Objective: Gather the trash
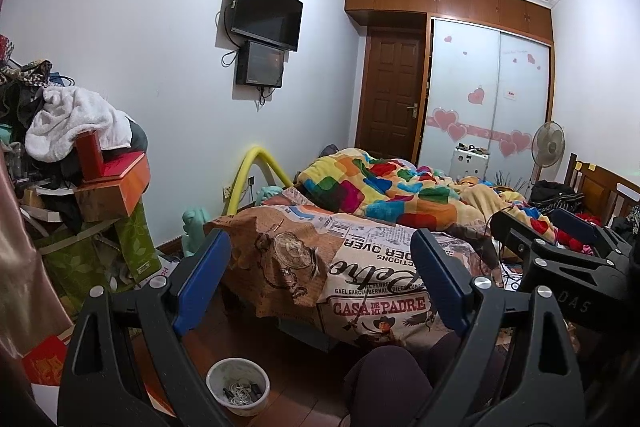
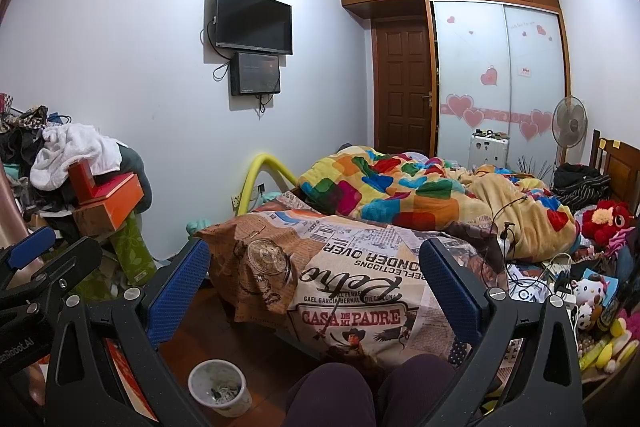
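Note:
A small white bin [image 1: 238, 391] [image 2: 218, 387] with bits of trash in it stands on the wooden floor by the bed's corner. My left gripper [image 1: 320, 267] is held in the air above the floor and points at the bed, open, with nothing between its blue pads. My right gripper [image 2: 316, 287] is beside it at the same height, also open and empty. Each gripper shows at the edge of the other's view: the right gripper [image 1: 536, 223] and the left gripper [image 2: 52, 247]. The bin lies below and left of both.
A bed [image 1: 360, 267] with a printed cover and a colourful blanket [image 2: 400, 191] fills the middle. A person's knees [image 2: 360, 391] are at the bottom. Boxes and clothes [image 1: 80, 155] pile up on the left. Toys and cables [image 2: 584, 291] crowd the right.

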Demonstrator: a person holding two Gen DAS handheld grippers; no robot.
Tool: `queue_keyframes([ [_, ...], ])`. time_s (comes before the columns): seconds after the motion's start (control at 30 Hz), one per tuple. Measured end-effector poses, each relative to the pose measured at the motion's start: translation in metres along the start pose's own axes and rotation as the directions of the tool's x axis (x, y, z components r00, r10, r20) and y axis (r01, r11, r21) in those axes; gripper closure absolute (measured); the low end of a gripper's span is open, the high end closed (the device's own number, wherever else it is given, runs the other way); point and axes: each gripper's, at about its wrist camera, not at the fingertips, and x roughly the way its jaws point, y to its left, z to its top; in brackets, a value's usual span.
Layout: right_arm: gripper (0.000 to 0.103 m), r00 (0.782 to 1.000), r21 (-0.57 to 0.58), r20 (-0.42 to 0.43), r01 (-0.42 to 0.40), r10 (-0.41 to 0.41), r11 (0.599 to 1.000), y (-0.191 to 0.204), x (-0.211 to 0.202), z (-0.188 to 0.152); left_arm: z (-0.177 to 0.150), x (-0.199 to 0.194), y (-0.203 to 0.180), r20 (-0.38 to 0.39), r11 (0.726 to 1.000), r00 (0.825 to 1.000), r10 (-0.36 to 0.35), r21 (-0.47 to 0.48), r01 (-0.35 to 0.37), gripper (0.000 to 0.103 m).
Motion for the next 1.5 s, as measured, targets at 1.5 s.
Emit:
queue_keyframes([
  [1.5,0.000,1.000,0.004,0.000,-0.001,0.001,1.000,0.0090,-0.0034,0.0056,0.0008,-0.0036,-0.0050,0.010,1.000,1.000,-0.025,0.001,0.025,0.003],
])
